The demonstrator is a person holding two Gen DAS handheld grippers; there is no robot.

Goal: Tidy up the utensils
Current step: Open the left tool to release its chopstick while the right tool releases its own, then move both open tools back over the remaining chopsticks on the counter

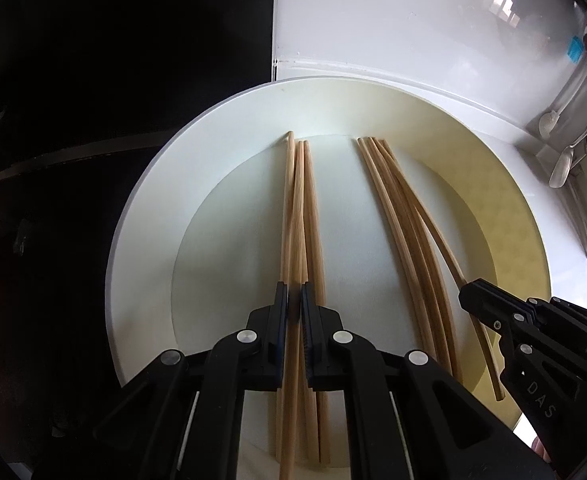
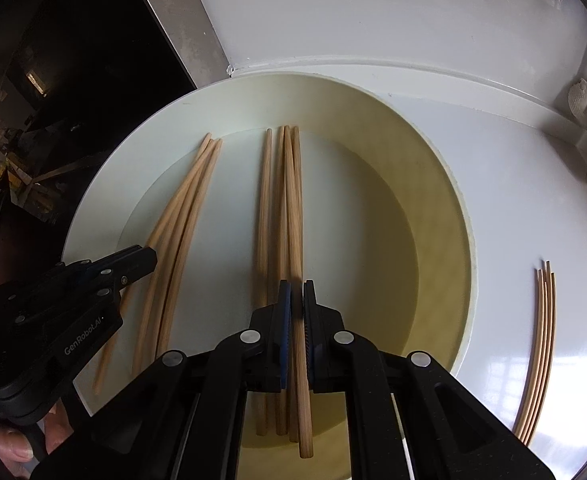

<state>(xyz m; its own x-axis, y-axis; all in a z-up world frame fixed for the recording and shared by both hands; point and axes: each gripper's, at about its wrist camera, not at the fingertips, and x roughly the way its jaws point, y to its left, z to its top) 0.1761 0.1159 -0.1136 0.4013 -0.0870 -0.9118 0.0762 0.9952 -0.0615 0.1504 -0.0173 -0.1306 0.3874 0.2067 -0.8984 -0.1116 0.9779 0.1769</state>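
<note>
A large white plate (image 1: pixel 145 216) holds two bunches of wooden chopsticks. In the left wrist view my left gripper (image 1: pixel 294 300) is shut on one chopstick (image 1: pixel 293 208) of the left bunch. My right gripper (image 1: pixel 473 292) shows at the right, shut on a chopstick (image 1: pixel 445 248) of the right bunch (image 1: pixel 405 232). In the right wrist view my right gripper (image 2: pixel 296 300) is shut on one chopstick (image 2: pixel 295 220) of the middle bunch over the plate (image 2: pixel 93 208). The left gripper (image 2: pixel 141 260) is at the left bunch (image 2: pixel 181 216).
The plate lies on a white counter (image 2: pixel 533 200) against a white wall. Several thin sticks (image 2: pixel 541 344) lie on the counter right of the plate. A white spoon (image 1: pixel 561 168) and a brush (image 2: pixel 579 98) lie at the far right. A dark opening is to the left.
</note>
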